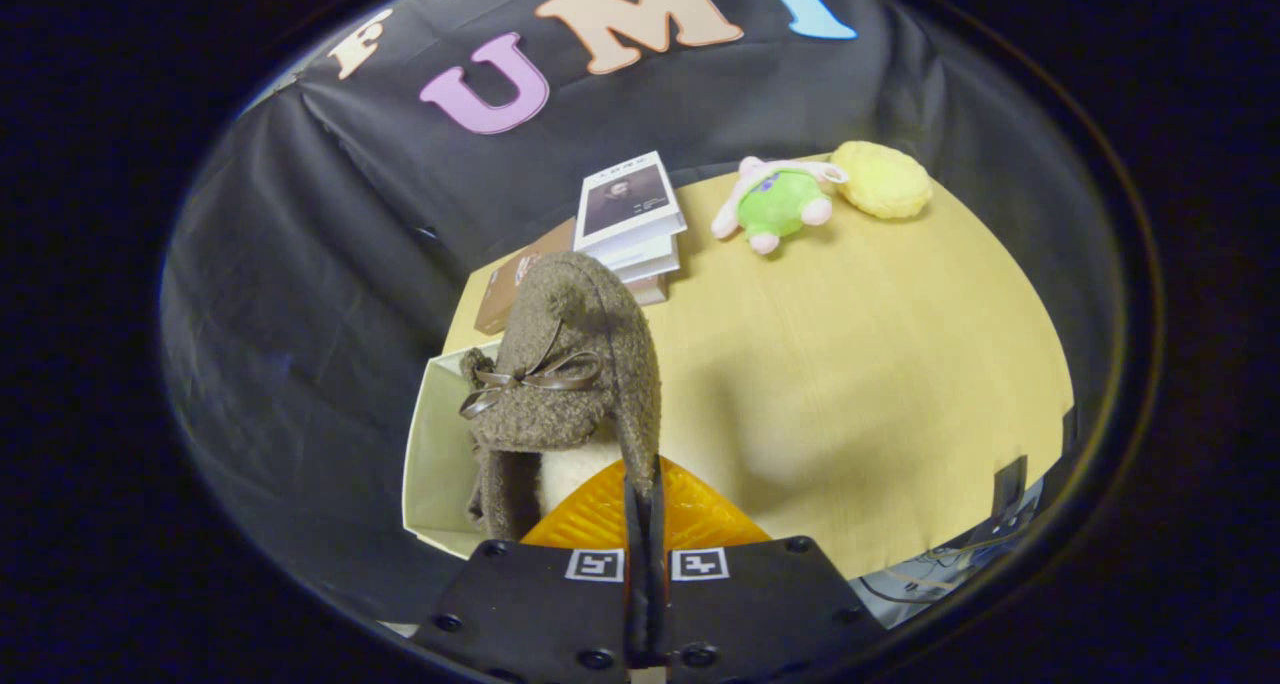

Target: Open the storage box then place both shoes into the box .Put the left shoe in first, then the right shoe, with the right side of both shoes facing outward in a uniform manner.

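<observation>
Black cloth is draping the booth behind a pale wooden table, which is spreading out beyond the gripper. Its two fingers are sitting pressed almost together, with a thin edge of the shoe pinched between them, so the jaws are clenched on the shoe. That shoe is a brown, fuzzy slipper-style one with a thin brown ribbon bow across its front, and it is hanging just ahead of the fingers, toward 12 o'clock from them, with its pale lining showing underneath. It is hovering over the open storage box, a cream-coloured box whose inner wall is showing at about 10 o'clock from the fingertips; whether the shoe is touching the box I cannot tell. Further off, past the shoe at 12 o'clock, a stack of books is lying on the table, with a brown book lying flat just beside it to its 8 o'clock. Well beyond the fingers at about 1 o'clock, a green and pink plush toy is lying near the far rim of the table, and a yellow plush cushion is resting just beside it at its 2 o'clock.
</observation>
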